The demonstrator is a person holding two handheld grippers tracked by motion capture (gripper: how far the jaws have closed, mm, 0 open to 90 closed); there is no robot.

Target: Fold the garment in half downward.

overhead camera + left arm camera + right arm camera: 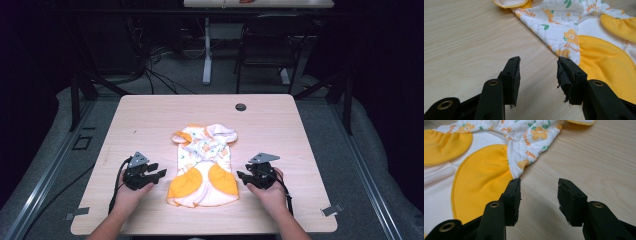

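White quilted baby romper with orange flower print and yellow panels is lying rumpled on counter; left gripper at 9 o'clock and right gripper at 3 o'clock are hovering released, grasping nothing.

Left hand-held gripper jaws wide apart, nothing between them, right hand-held gripper likewise, both hands low near the counter's front edge, jaws pointing inward

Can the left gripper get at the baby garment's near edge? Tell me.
Probably yes: the left gripper stands open beside the garment, with bare table between them.
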